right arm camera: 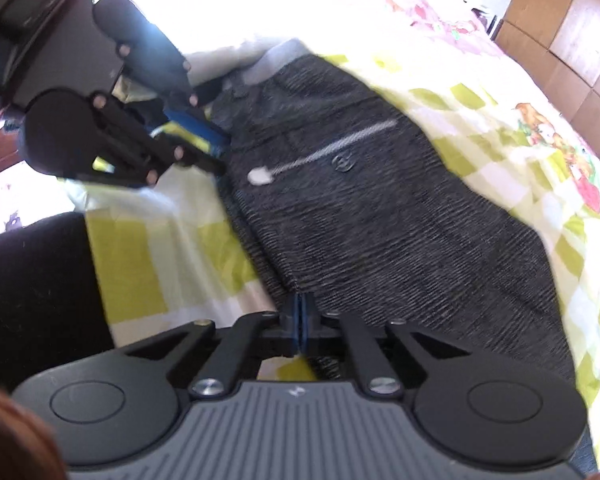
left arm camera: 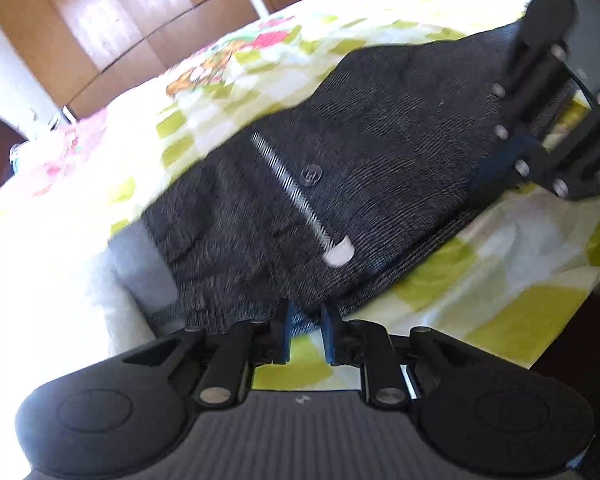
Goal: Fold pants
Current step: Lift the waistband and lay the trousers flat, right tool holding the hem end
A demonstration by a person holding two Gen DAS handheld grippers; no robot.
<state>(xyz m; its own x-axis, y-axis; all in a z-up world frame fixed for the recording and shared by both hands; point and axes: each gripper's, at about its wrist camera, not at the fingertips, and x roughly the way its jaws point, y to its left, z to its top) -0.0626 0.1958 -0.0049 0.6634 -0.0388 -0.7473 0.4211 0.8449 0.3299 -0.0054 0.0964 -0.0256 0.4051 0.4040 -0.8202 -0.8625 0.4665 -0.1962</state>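
Dark grey knit pants (left arm camera: 360,152) with a silver zipper (left arm camera: 288,184) and white pull tab lie on a bed; they also show in the right wrist view (right arm camera: 400,208). My left gripper (left arm camera: 305,332) sits at the pants' near edge, its blue pads a little apart with a fold of fabric between them. My right gripper (right arm camera: 300,320) is shut on the pants' near edge. Each gripper shows in the other's view: the right one (left arm camera: 496,168) at the pants' right end, the left one (right arm camera: 216,140) near the grey waistband (right arm camera: 276,60).
The bed has a yellow-green checked sheet (left arm camera: 500,280) with pink flower print. Wooden wardrobe doors (left arm camera: 120,20) stand behind the bed. A dark shape (right arm camera: 32,288) lies at the bed's near side in the right wrist view.
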